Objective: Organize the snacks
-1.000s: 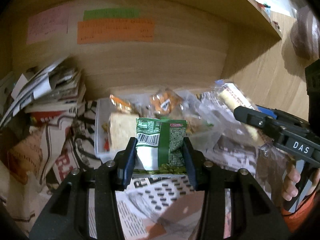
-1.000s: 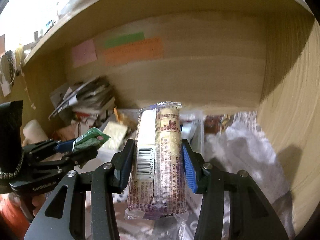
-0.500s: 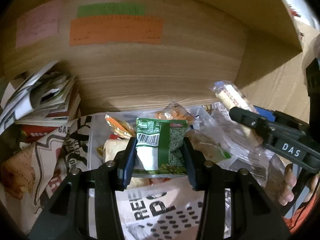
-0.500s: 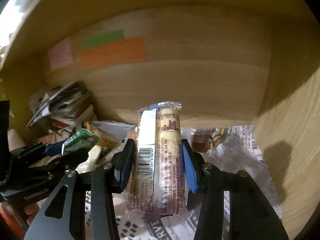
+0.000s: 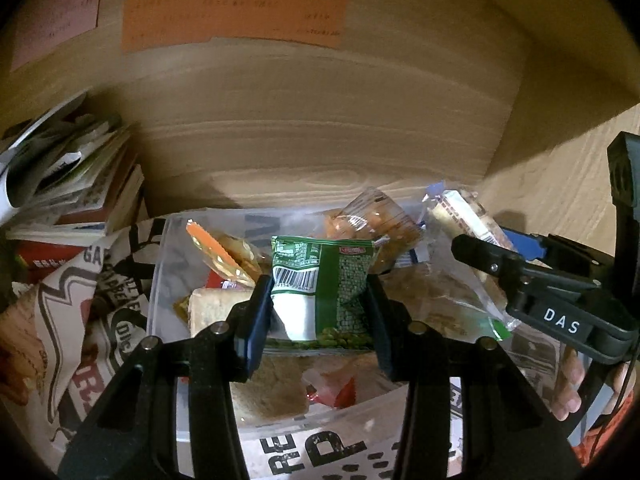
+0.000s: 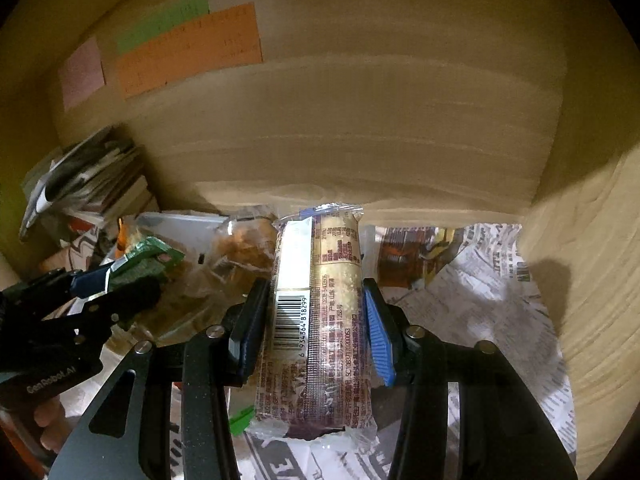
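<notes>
My left gripper (image 5: 320, 300) is shut on a green pea snack packet (image 5: 324, 284) and holds it over a clear plastic bin (image 5: 160, 264) with several wrapped snacks inside. My right gripper (image 6: 316, 312) is shut on a long beige biscuit pack (image 6: 320, 320) with a barcode, held upright. In the left wrist view the right gripper (image 5: 472, 248) is to the right of the bin with the biscuit pack (image 5: 460, 216). In the right wrist view the left gripper (image 6: 120, 284) is at the left with the green packet (image 6: 148, 260).
Newspaper (image 6: 480, 288) lines the wooden shelf floor. A stack of books and papers (image 5: 72, 184) lies at the left. The wooden back wall carries orange (image 5: 232, 16), green and pink paper notes. A wooden side wall (image 6: 592, 260) closes the right.
Both grippers have moved forward, deeper into the shelf, each still holding its snack. The bin now lies right under the green packet.
</notes>
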`<state>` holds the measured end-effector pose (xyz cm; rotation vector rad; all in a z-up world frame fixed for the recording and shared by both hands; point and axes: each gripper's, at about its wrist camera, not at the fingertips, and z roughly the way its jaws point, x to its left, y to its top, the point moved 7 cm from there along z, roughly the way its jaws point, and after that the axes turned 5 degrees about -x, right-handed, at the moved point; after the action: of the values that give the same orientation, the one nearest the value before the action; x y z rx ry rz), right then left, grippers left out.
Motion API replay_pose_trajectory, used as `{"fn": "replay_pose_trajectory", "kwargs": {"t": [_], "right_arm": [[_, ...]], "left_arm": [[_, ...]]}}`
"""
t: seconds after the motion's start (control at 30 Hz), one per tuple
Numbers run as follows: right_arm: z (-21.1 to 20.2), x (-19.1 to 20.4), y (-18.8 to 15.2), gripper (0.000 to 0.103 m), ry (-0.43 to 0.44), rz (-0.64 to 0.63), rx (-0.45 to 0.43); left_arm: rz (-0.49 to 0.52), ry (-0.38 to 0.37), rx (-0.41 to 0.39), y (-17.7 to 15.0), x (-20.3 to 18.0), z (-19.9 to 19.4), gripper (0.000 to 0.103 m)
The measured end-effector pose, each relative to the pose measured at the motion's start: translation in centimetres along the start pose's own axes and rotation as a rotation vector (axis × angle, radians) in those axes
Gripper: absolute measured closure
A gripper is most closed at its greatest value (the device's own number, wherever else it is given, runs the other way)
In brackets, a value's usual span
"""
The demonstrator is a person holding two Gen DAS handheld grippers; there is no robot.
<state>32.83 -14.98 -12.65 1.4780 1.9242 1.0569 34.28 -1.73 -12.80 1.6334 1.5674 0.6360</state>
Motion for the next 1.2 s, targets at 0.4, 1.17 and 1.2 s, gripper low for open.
{"fn": "replay_pose_trajectory", "kwargs": {"t": [0.4, 1.17, 1.2], "right_arm": [[-1.3, 0.1, 0.3, 0.048, 0.005, 0.0, -0.032], [-18.9, 5.7, 2.1, 0.037, 0.1, -0.014, -0.402], [-19.5, 6.0, 2.1, 0.035, 0.102, -0.016, -0.414]], "left_arm": [[-0.014, 0.011, -0.028, 0.4, 0.3, -1.1, 0.047], [0.048, 0.055, -0.404, 2.6, -1.3, -20.6, 0.04], [0.049, 0.056, -0.415, 2.5, -1.3, -21.4, 0.037]]}}
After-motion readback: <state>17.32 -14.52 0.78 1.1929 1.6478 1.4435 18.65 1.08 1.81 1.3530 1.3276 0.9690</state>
